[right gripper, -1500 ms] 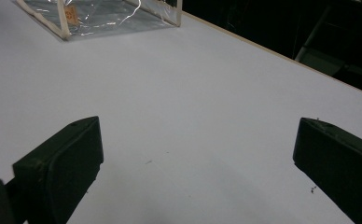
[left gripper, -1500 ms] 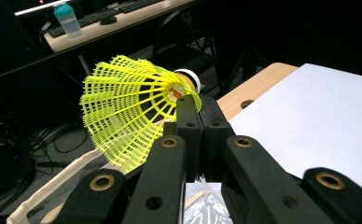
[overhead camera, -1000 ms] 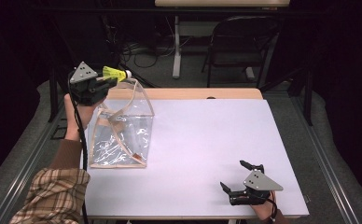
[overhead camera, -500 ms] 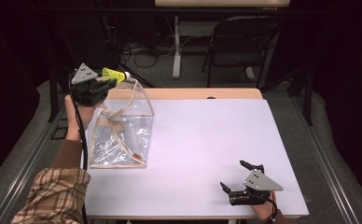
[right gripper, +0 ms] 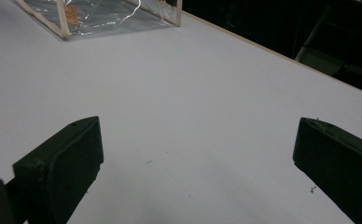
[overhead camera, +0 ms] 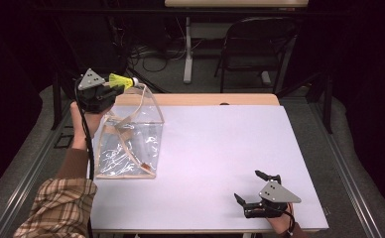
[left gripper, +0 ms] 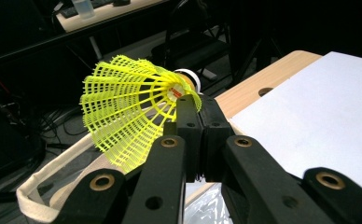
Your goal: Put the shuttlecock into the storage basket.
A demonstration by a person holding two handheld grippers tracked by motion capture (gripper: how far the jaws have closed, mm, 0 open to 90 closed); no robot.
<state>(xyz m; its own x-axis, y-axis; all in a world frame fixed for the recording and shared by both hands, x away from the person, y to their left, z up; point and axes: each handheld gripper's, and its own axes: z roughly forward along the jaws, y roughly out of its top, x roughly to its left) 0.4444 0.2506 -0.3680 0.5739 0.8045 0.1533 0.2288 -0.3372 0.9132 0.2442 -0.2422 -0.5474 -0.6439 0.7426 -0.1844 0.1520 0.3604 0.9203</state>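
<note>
At far-left corner of counter: left gripper raised above mouth of clear bag, fingers pressed together on cork end of yellow shuttlecock; skirt of shuttlecock fanned away from gripper, over bag's cream-trimmed rim. Clear bag standing on counter's left side, cream straps draped inside. Near front-right edge: right gripper low over bare white surface, fingers spread wide, holding nothing, well apart from bag
</note>
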